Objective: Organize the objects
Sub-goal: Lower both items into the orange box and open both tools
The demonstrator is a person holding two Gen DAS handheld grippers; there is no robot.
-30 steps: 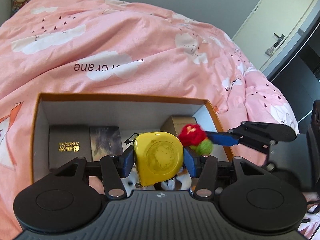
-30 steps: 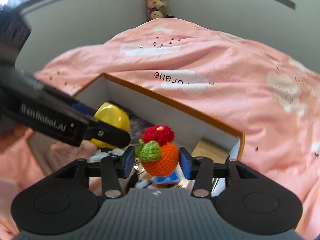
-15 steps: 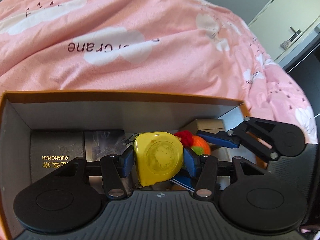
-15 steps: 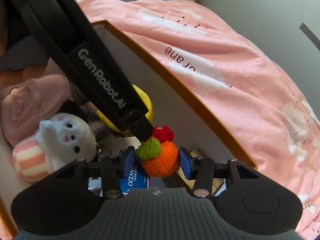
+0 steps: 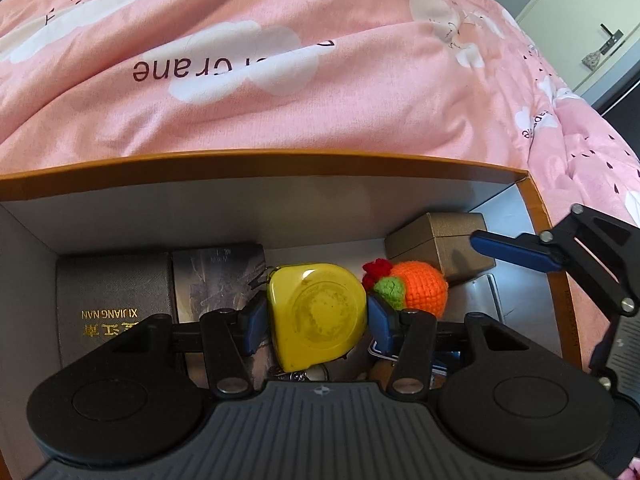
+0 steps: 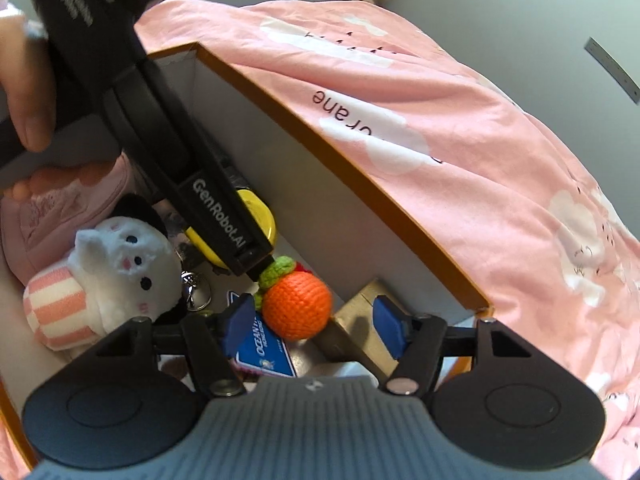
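Left wrist view is showing the orange-rimmed box (image 5: 280,158) sitting on the pink duvet (image 5: 280,60), taking in loose items. Inside it, the left gripper (image 5: 316,316) is clamping the yellow tape measure (image 5: 318,314) low over the floor, probably to set it down. Beside it, the right gripper (image 6: 316,320) is opening around the crocheted orange (image 6: 297,306), apparently letting it go. Items beneath both tools are lying partly hidden.

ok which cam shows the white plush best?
Right wrist: the white plush lies in full view inside the box, beside the left gripper. The left wrist view does not show it; that gripper's body covers the spot.
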